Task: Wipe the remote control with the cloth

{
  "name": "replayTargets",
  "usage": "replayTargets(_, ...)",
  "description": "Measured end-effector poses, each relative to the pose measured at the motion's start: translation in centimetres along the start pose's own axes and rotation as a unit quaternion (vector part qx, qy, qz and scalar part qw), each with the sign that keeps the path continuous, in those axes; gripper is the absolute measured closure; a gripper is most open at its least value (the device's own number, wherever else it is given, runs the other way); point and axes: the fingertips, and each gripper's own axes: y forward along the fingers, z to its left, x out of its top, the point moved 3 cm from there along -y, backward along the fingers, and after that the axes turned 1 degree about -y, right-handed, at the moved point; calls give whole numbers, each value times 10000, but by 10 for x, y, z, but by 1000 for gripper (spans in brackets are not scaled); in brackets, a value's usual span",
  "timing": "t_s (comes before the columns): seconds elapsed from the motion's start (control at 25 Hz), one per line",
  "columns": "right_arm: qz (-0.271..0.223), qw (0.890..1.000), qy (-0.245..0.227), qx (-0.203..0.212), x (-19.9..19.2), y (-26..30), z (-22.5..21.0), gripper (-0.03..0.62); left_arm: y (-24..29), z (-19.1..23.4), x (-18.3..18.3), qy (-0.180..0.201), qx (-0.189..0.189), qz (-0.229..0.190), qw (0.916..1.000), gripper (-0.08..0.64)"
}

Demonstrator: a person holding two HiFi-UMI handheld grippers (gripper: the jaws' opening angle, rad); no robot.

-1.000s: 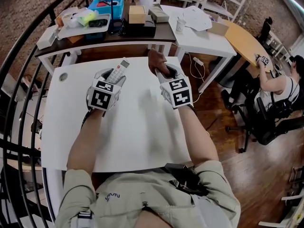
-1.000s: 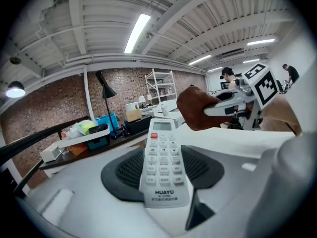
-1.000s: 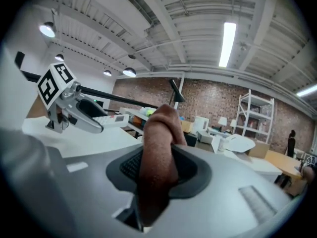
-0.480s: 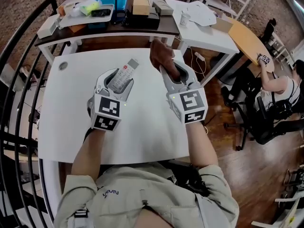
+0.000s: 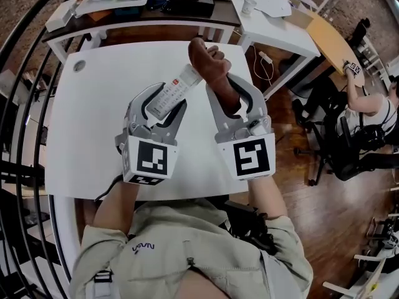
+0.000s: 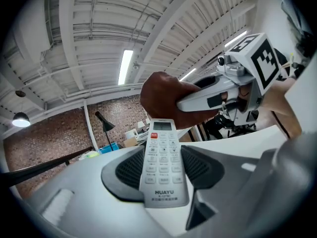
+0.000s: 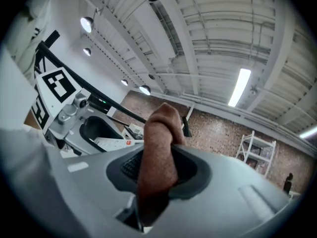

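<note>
My left gripper [image 5: 163, 103] is shut on a white remote control [image 5: 179, 84], held above the white table [image 5: 87, 136] with its button side facing the left gripper view. There the remote [image 6: 161, 160] lies between the dark pads, its display end pointing away. My right gripper [image 5: 232, 99] is shut on a bunched brown cloth [image 5: 209, 61], which stands up out of the jaws [image 7: 158, 152]. The cloth [image 6: 161, 98] sits right by the remote's far end; I cannot tell whether they touch.
A dark side table [image 5: 143, 14] with bins and boxes stands behind the white one, and another white table [image 5: 274, 27] is at the back right. A black railing [image 5: 25, 104] curves along the left. A seated person [image 5: 368, 104] and office chairs [image 5: 336, 154] are at the right.
Both grippers have risen off the table and come closer to the head camera, carrying the remote and the cloth. The cloth now sits right by the remote's far end.
</note>
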Motion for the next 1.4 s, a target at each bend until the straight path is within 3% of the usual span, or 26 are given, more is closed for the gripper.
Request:
replayTargets(0.2,301,9988,-283,280,-1,-9,27,488,-12,-10,4,100,53,-110,9999,319)
replayTargets(0.4,373,9964,-268,706,2,-13,50,488,-21,-10,16,146,249,-215,9994,319)
replayTargets(0.72,343,9821,24,1851,20,-25,89,489,-31,-12,19,429,329,-280,9981,319)
replayTargets(0.88,348,9781,-24,2051,25,-28,93,489,-33,-13,17,514,399,-298,9974,319)
replayTargets(1.0,346,9811,-109,1900,26,-29,86,489,-35,-15,15,563,419,-289,9971,319)
replayTargets(1.4,128,9993,99,332,33,-31,23,488,-41,-16,22,817,523,-375,9946,319)
